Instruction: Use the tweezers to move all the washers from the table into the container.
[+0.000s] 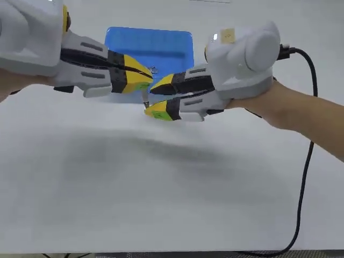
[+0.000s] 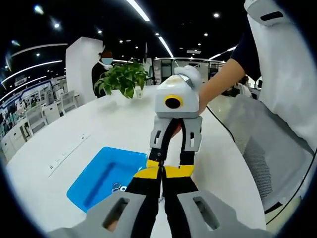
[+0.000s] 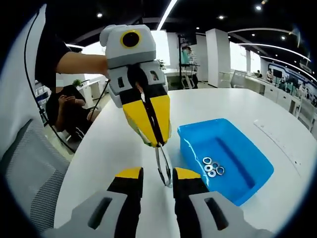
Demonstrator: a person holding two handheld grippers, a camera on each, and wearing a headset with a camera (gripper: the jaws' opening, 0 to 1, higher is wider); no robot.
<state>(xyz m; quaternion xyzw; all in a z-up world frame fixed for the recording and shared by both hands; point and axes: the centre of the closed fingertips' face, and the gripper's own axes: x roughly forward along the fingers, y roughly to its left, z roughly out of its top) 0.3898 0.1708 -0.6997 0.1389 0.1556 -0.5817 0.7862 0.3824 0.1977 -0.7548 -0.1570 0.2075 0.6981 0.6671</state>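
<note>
Pinching tweezers, left gripper; right gripper parted; white table, open office.

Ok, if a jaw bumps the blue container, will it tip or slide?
Probably slides: the blue container looks low and wide on the smooth table. Likely light, holding just a few washers. They may shift inside.

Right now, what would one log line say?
left gripper: shut on tweezers | right gripper: open, jaws flanking tweezers | washers: several in container
</note>
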